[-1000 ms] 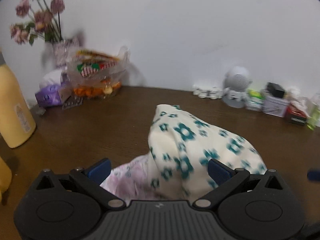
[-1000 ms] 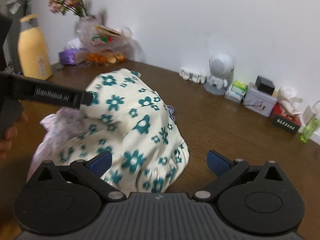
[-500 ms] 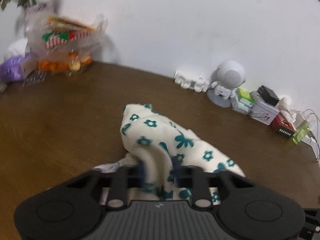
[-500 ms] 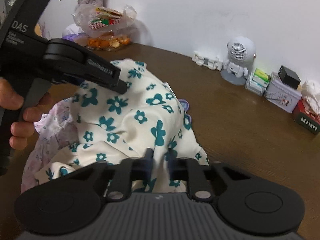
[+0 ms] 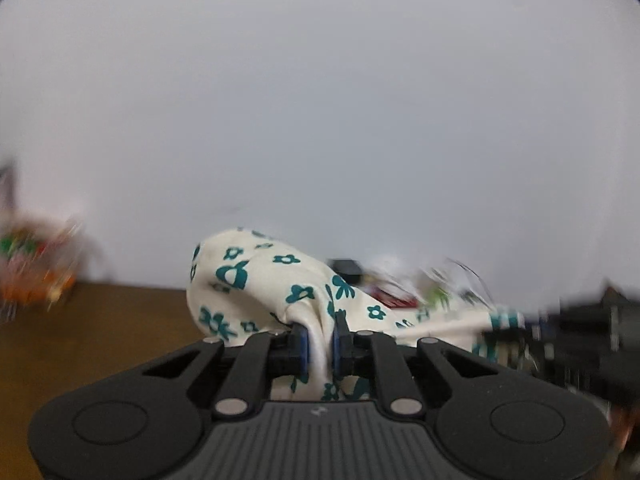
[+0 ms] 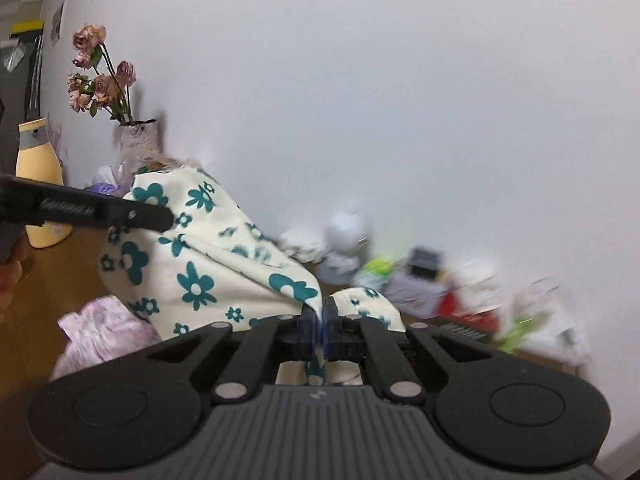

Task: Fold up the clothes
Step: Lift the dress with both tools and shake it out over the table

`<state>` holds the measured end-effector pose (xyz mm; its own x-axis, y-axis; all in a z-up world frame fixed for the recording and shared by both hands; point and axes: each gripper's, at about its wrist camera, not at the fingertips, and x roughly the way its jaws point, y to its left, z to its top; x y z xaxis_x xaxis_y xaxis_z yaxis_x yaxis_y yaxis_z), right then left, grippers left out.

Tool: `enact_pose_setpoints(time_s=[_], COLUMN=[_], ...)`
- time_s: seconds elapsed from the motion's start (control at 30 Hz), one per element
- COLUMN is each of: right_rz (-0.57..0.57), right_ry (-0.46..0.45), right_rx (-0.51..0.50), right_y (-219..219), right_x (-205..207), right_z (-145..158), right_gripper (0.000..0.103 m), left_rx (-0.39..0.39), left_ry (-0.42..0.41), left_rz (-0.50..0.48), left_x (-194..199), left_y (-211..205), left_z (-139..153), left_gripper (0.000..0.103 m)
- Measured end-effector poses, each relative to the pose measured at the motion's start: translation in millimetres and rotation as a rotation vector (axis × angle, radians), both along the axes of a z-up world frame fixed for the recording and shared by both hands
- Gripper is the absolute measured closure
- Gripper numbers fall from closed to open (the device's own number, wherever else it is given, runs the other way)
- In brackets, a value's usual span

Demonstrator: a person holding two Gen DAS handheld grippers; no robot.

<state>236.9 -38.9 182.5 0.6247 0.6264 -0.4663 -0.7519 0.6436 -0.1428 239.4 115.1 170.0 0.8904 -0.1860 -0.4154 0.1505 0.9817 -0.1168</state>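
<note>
Both grippers pinch the cream floral garment [image 6: 208,256], lifted at lower centre of each frame: left gripper [image 5: 319,344] has just clamped a fold, right gripper [image 6: 320,330] grips another edge above the brown table [image 6: 44,292]

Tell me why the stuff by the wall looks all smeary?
Motion blur: in the left wrist view the snack bag streaks; in the right wrist view the white robot figurine and boxes smear, while the floral garment and dried flowers stay sharp.
</note>
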Motion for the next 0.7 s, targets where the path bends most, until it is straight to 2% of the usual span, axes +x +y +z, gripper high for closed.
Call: enact_pose_setpoints(time_s=[0.07,0.1,0.17,0.23,0.33,0.43,0.5,0.53,0.57,0.6,0.63,0.67,0.7], right_rz=[-0.004,-0.003,0.009,0.023,0.052,0.077,0.09,0.096,0.102,0.105,0.108,0.109,0.1], right_ry=[-0.047,-0.057,-0.026,0.011,0.101,0.174,0.217,0.238,0.263,0.293,0.323,0.35,0.368], right_rx=[-0.07,-0.112,-0.193,-0.268,-0.312,-0.319,-0.315,-0.309,-0.293,-0.259,-0.225,-0.188,-0.142], right_y=[-27,-40,-65,-89,-114,-127,-133,-133,-135,-141,-148,-155,-164], right_x=[-12,-19,-34,-49,-72,-94,-105,-108,-109,-108,-107,-105,-100], right_z=[-4,-11,-38,-66,-106,-129,-137,-138,-138,-133,-129,-123,-114], right_gripper=[0.101,0.101,0.101,0.101,0.101,0.101,0.099,0.093,0.081,0.069,0.051,0.045,0.044], left_rx=[0.079,0.102,0.146,0.142,0.171,0.16,0.166,0.168,0.169,0.163,0.146,0.121,0.098], left_ry=[0.008,0.039,0.101,0.189,0.221,0.225,0.255,0.272,0.288,0.303,0.31,0.305,0.3], left_rz=[-0.073,-0.105,-0.168,-0.217,-0.247,-0.243,-0.253,-0.254,-0.255,-0.268,-0.276,-0.272,-0.269], left_x=[-22,-32,-50,-67,-96,-115,-121,-123,-124,-125,-129,-130,-131], left_y=[-33,-46,-71,-88,-108,-114,-113,-113,-113,-111,-107,-100,-94], left_z=[-16,-32,-65,-104,-139,-149,-153,-154,-155,-154,-152,-147,-142], left_gripper=[0.093,0.093,0.093,0.093,0.093,0.092,0.087,0.086,0.079,0.067,0.058,0.04,0.027])
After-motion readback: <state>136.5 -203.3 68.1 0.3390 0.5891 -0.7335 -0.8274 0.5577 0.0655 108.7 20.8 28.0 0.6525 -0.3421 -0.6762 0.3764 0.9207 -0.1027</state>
